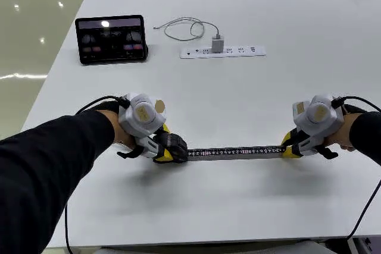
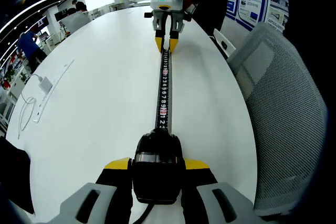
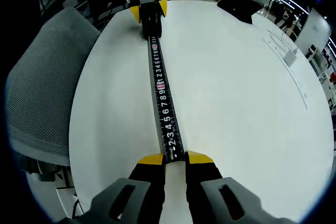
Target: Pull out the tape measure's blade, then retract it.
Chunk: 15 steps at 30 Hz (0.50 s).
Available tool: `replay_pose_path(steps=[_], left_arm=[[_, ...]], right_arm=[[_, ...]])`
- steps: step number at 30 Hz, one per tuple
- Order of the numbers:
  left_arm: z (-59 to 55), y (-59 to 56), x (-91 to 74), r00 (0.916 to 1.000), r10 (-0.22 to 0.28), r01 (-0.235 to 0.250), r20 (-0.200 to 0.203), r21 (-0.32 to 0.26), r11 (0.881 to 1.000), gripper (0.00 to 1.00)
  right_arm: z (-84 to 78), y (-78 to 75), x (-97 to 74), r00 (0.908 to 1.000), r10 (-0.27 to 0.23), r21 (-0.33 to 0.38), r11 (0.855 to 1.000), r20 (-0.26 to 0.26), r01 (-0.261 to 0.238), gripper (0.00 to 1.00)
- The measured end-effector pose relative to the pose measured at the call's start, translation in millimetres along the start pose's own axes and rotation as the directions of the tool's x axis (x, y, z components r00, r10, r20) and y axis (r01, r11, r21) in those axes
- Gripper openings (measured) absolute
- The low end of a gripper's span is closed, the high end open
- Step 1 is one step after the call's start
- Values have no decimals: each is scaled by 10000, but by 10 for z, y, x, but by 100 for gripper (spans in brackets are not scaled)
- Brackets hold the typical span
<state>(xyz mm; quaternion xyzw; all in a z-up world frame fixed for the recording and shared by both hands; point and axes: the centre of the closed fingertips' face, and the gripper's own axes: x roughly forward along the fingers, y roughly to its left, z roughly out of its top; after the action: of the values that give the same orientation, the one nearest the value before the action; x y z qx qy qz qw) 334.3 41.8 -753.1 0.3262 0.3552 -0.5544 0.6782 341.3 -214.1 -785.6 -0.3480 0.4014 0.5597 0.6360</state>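
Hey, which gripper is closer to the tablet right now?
Left. The left gripper, holding the case, sits below the tablet in the head view; the right gripper, holding the blade, is far off to the right.

Your worktop (image 1: 250, 200) reads smooth, matt white. The tape measure (image 2: 157, 169) has a glossy black plastic case, and its blade (image 2: 164, 90) is a dark printed strip with a slight sheen. The chair (image 2: 278, 103) back is grey woven mesh, and the floor (image 1: 30, 28) is polished and reflective.

1. White table (image 1: 286, 16).
2. Bears dark tablet (image 1: 111, 38) at far left.
3. Holds power strip (image 1: 238, 52) nearby, charger (image 1: 218, 44) plugged in, cable (image 1: 186, 28) looped behind.
4. Carries tape measure (image 1: 172, 147) along near side, blade (image 1: 235, 152) drawn out.
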Motion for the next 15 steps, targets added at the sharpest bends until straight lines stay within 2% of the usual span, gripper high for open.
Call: replay_pose_path(steps=[15], left_arm=[[-18,19,15,10000,-5,5,0,8,10000,31]], right_arm=[[-4,16,9,9999,105,86,9999,5,-105,10]])
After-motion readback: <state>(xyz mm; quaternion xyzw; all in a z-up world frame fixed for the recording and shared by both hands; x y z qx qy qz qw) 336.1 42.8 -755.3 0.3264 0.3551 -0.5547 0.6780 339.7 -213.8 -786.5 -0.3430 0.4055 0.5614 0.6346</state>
